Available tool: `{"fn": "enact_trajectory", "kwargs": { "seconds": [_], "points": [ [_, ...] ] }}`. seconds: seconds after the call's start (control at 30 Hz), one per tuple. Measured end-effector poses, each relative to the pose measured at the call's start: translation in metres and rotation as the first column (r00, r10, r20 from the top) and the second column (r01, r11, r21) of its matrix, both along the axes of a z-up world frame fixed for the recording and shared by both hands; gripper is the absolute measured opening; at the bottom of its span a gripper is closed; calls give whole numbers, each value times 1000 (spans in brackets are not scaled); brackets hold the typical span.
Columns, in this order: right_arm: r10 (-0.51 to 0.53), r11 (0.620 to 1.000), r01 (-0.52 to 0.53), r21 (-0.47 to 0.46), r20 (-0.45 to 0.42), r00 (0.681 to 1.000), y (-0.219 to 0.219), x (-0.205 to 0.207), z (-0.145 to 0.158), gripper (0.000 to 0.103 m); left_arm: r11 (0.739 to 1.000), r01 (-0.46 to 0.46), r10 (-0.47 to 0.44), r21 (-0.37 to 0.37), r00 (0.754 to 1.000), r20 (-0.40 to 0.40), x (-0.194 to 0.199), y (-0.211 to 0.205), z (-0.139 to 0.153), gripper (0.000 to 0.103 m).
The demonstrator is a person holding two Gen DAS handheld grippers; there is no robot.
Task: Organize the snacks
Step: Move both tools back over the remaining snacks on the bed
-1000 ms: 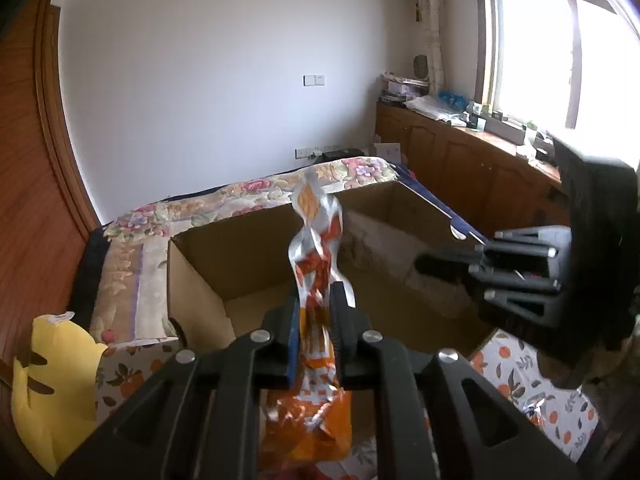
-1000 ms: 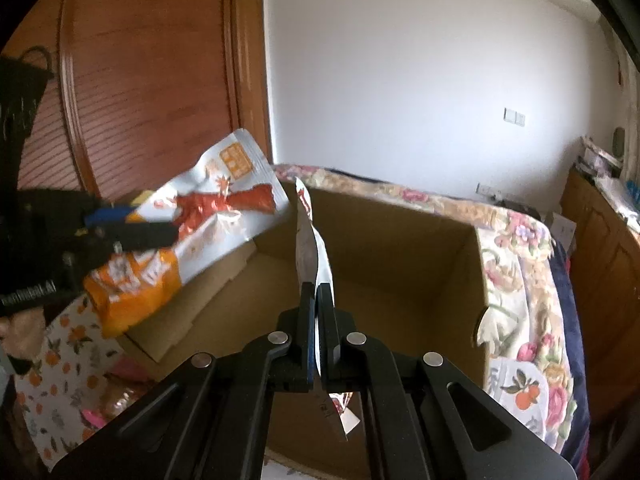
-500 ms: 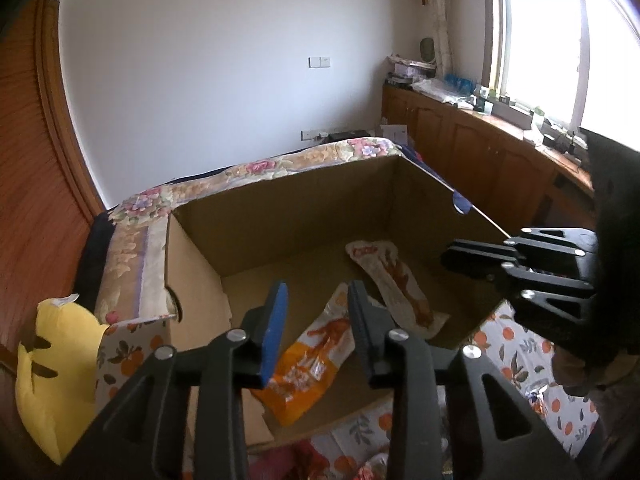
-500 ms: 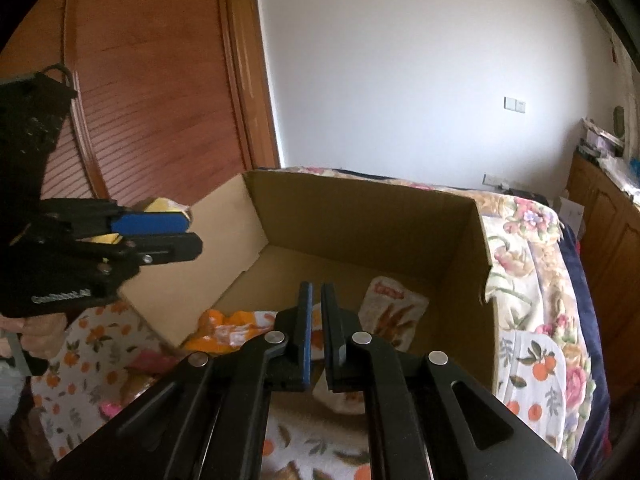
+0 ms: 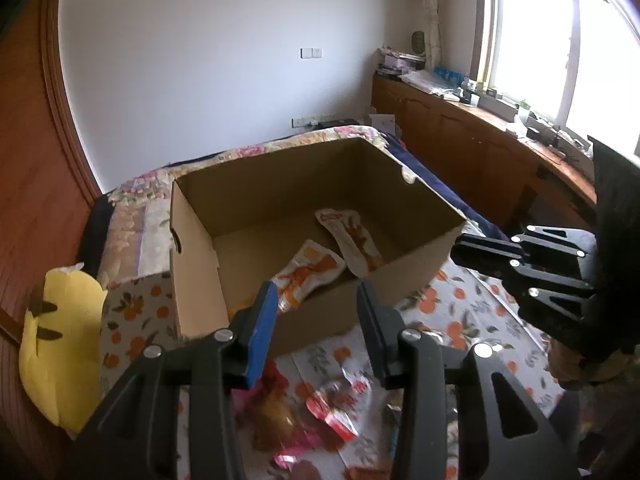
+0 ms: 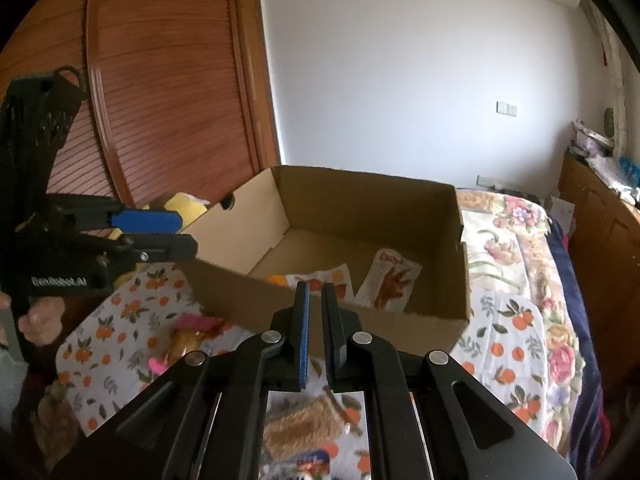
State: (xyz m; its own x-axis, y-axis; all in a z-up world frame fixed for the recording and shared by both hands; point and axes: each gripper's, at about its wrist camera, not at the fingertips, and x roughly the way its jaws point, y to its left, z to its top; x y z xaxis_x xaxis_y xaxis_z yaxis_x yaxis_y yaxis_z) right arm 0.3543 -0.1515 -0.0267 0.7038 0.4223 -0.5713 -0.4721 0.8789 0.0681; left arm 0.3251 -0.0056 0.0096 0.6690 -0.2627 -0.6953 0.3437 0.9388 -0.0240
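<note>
An open cardboard box (image 5: 400, 276) (image 6: 456, 240) sits on the bed. Inside lie an orange-and-white snack packet (image 5: 308, 274) (image 6: 324, 278) and a white packet with brown print (image 5: 352, 238) (image 6: 392, 280). My left gripper (image 5: 316, 296) is open and empty, just in front of the box's near wall, above loose snacks (image 5: 336, 400). My right gripper (image 6: 316, 292) has a narrow gap between its fingers and holds nothing; it also shows in the left wrist view (image 5: 480, 252) at the box's right corner. The left gripper shows in the right wrist view (image 6: 160, 232).
Loose snack packets lie on the orange-print cloth (image 6: 120, 328) before the box, including a pink one (image 6: 192, 324) and a brown one (image 6: 308, 420). A yellow plush (image 5: 56, 344) sits left of the box. A wooden wardrobe (image 6: 160, 100) stands left; cabinets (image 5: 480, 140) right.
Both grippers let go of their packets, which now lie in the box. Both have pulled back toward me and sit lower, over the loose snacks. The left jaws have opened wider.
</note>
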Motion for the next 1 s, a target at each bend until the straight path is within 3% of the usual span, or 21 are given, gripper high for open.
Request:
{"fn": "enact_trajectory", "kwargs": {
  "seconds": [0.13,0.47,1.0],
  "points": [
    [-1,1000,1,-12,3,1000,-1,-20,1,4,1000,-9,8,11,1000,2,-19,-1,9,41],
    [-18,1000,17,-21,-18,1000,-8,-59,-5,4,992,-28,11,125,991,136,-60,-4,5,41],
    [-50,999,48,-19,-93,994,-24,-88,-43,4,987,156,-155,34,988,-17,-96,-10,-53,41]
  ]
}}
